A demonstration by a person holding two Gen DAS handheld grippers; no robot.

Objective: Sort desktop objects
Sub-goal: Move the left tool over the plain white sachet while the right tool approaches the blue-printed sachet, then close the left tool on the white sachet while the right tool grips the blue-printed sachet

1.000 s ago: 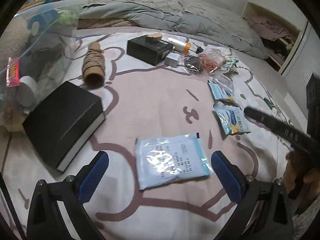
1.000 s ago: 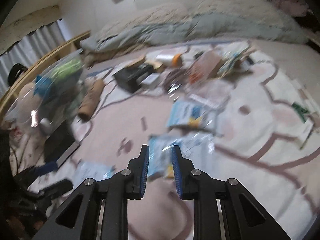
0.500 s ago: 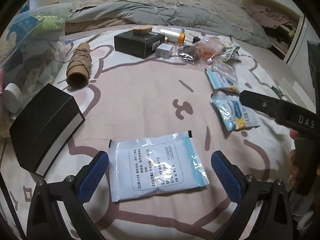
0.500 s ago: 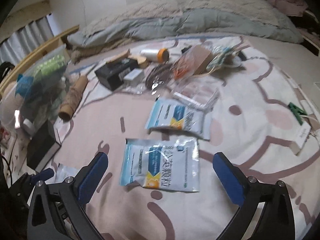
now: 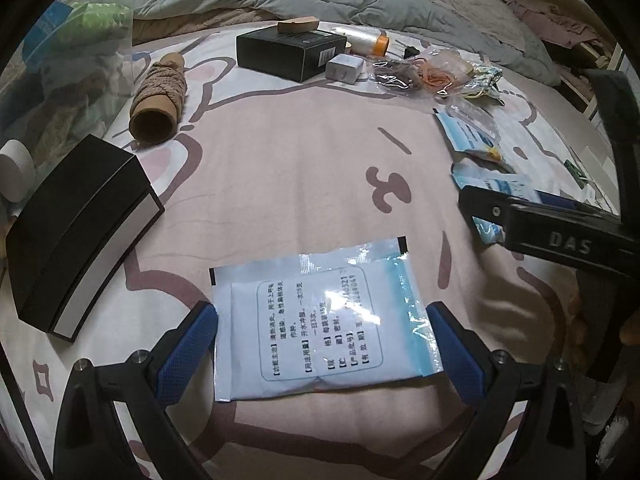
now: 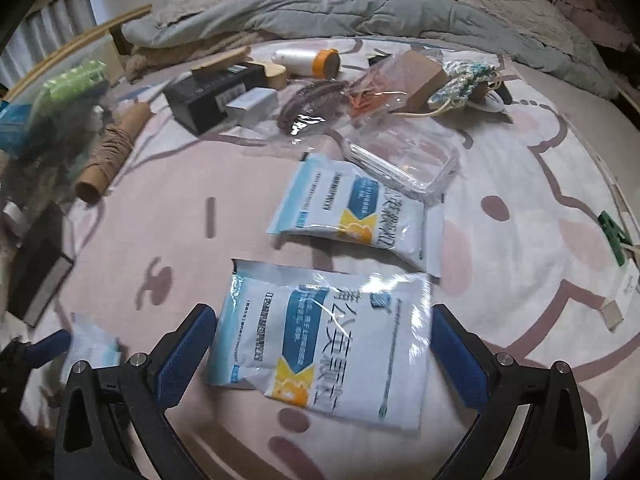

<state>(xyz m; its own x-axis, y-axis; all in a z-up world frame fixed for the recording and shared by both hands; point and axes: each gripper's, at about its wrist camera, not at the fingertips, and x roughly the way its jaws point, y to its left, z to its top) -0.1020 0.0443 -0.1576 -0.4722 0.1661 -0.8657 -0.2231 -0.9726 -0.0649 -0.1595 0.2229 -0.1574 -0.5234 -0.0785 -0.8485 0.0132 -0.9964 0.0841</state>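
Sachets flat on the bedsheet point(image 5: 304, 168): white one point(image 5: 320, 320) between your left gripper's point(image 5: 322, 354) wide-open jaws, blue-printed one point(image 6: 324, 352) between your right gripper's point(image 6: 324, 354). Right jaws just opened fully; both grippers pitched steeply down, pads not pressing.

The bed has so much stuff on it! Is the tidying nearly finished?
Not nearly. A clear bag at the left already holds some things. Right now the left gripper is open around a white packet, and the right gripper is open around a blue-and-white packet; neither is gripped yet. The black box, twine roll and another packet still wait.
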